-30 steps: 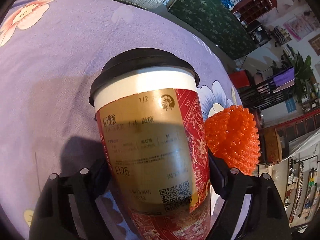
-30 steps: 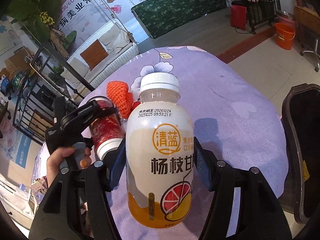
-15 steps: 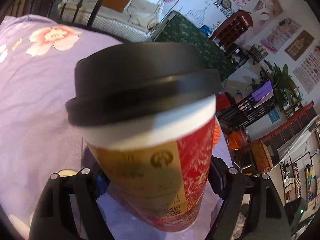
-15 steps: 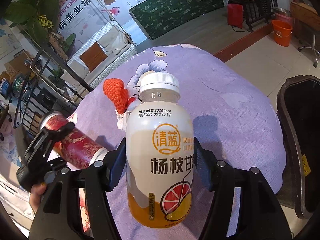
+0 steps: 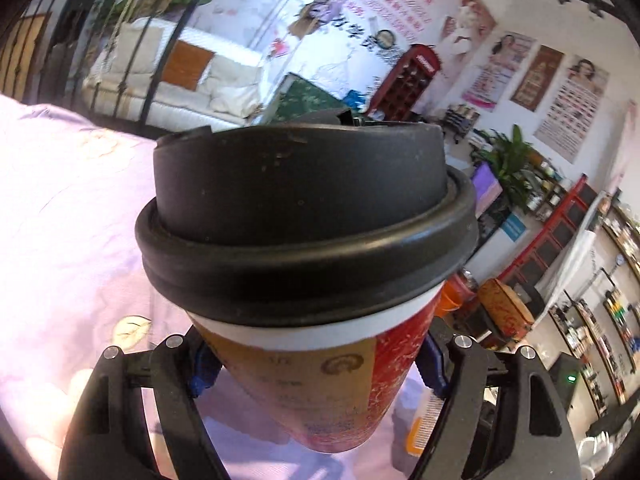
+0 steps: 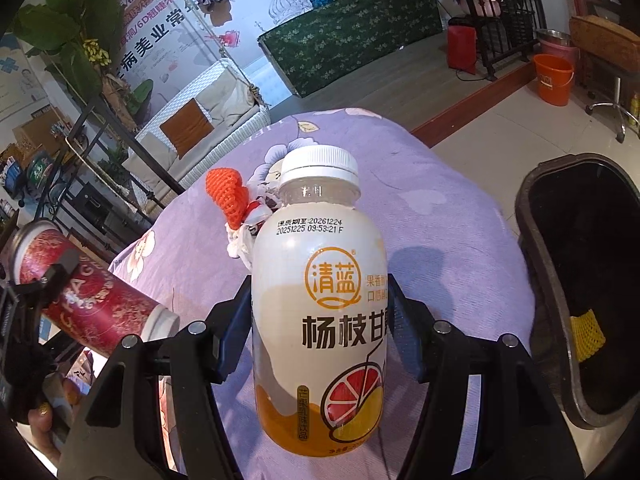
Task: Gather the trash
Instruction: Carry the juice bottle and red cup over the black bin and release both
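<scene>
The paper coffee cup, red and gold with a black lid, sits pinched between the pads of the left gripper, whose jaws are closing slightly on it; from the right wrist view the same cup hangs tilted in the air off the left edge of the surface, its base turned up and away. The juice bottle, white-capped and roughly half full of a pale orange drink, stands upright between the pads of the right gripper, which pinch its sides over the middle of the lavender floral cloth. That cloth covers a rounded surface; whether it is a bed or a desk I cannot tell. Behind the bottle, toward the far edge of the cloth, lies an orange foam fruit net with a scrap of crumpled white wrapper beside it. Just off the right edge stands a black trash bin, open, with a yellow foam net already inside. By my reading the job is partway along: one piece is binned, two pieces are in hand but not yet dropped, and the orange net and wrapper are still to be collected.
</scene>
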`<action>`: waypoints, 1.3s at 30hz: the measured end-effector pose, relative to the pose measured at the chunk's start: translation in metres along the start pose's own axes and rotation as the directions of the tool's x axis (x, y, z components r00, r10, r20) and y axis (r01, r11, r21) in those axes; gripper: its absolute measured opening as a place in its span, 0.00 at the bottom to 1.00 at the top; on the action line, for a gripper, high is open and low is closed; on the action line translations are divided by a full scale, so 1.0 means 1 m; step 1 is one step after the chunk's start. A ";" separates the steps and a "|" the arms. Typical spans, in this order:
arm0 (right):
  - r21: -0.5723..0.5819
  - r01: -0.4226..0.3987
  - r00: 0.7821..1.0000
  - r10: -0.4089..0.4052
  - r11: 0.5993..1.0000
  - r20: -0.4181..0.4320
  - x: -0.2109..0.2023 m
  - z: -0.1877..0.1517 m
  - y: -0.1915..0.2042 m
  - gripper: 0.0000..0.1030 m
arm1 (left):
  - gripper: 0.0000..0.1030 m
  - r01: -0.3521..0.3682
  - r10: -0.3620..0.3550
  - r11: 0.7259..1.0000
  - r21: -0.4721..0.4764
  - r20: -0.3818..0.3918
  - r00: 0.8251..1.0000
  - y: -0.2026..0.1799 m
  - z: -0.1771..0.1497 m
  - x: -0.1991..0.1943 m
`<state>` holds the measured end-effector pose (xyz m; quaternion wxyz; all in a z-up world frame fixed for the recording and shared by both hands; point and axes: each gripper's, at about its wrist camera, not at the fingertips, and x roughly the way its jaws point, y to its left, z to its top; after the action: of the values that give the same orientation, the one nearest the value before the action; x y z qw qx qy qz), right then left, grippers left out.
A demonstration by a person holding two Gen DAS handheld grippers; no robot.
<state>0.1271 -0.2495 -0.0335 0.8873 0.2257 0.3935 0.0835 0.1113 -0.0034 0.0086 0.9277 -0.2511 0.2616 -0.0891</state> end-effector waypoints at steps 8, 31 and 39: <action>0.056 0.025 0.998 -0.027 0.998 0.050 -0.035 -0.005 -0.046 0.61 | 0.73 0.122 -0.119 0.989 0.085 -0.045 0.992 -0.038 -0.016 0.012; 0.234 0.381 0.924 -0.372 0.894 -0.083 -0.033 0.003 -0.228 0.61 | 0.73 0.380 -0.317 0.896 0.229 -0.271 0.909 -0.145 -0.053 0.065; 0.193 0.447 0.894 -0.428 0.874 -0.134 -0.011 0.000 -0.242 0.61 | 0.73 0.404 -0.321 0.884 0.234 -0.324 0.890 -0.156 -0.063 0.079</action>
<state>0.1126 -0.4671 -0.1391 0.8349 0.2231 0.4792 -0.1533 0.1393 -0.1872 0.0075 0.8754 -0.1397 0.3198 -0.3345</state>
